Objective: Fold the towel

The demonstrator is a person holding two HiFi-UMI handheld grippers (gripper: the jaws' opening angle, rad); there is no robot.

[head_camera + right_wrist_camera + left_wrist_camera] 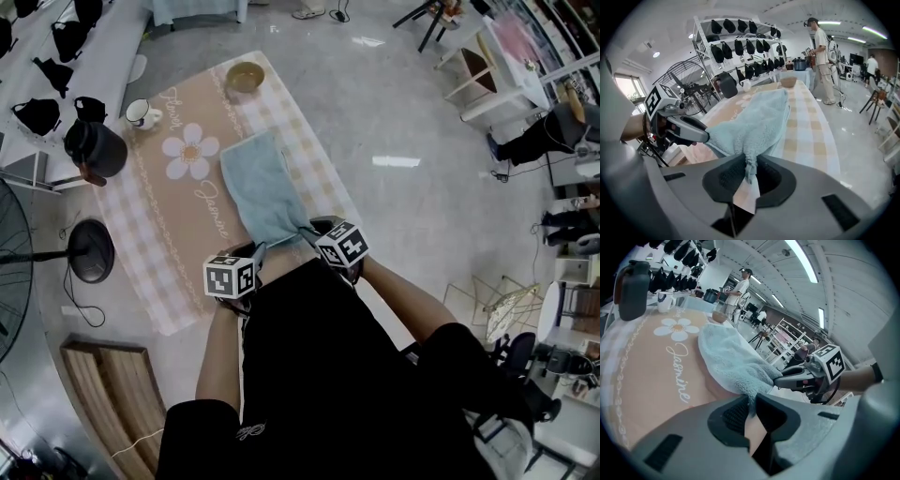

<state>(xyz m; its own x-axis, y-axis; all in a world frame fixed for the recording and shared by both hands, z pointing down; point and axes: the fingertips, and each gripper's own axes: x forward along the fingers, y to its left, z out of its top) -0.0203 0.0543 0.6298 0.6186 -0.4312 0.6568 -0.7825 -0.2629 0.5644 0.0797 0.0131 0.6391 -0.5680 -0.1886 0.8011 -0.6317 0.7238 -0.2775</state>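
A light blue towel (261,187) lies lengthwise on the table, its near end lifted off the cloth. My left gripper (260,249) is shut on the towel's near left corner (751,397). My right gripper (307,230) is shut on the near right corner (750,161). The two grippers hang side by side at the near table edge, close together. In the left gripper view the towel (729,357) rises from the tablecloth into the jaws, and the right gripper (783,379) shows beside it. In the right gripper view the towel (757,119) drapes back toward the bowl.
A pink and checked tablecloth (178,225) with a daisy print covers the table. A brown bowl (246,76) and a white mug (141,113) stand at the far end, a dark kettle (94,147) at the left edge. A fan (56,251) stands left of the table.
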